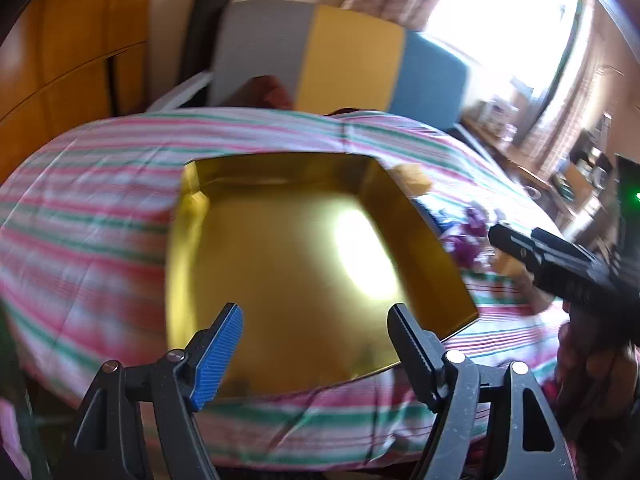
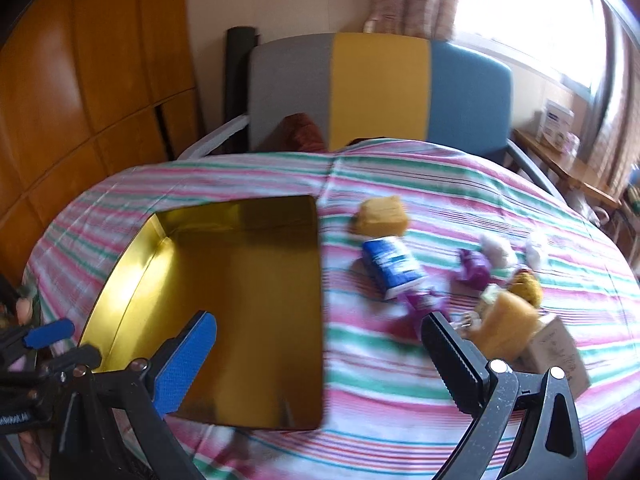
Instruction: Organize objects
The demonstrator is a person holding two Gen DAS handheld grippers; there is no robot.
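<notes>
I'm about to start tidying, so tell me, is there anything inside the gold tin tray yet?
The gold tin tray shows only its bare shiny floor and walls. Its near edge is partly hidden behind the tongs, so that strip can't be checked.

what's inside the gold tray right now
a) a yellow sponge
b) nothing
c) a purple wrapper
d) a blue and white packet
b: the gold tray shows only its bare shiny bottom in both views, while the blue and white packet, the purple wrapper and the yellow block all lie on the striped cloth to the right of it.
</notes>
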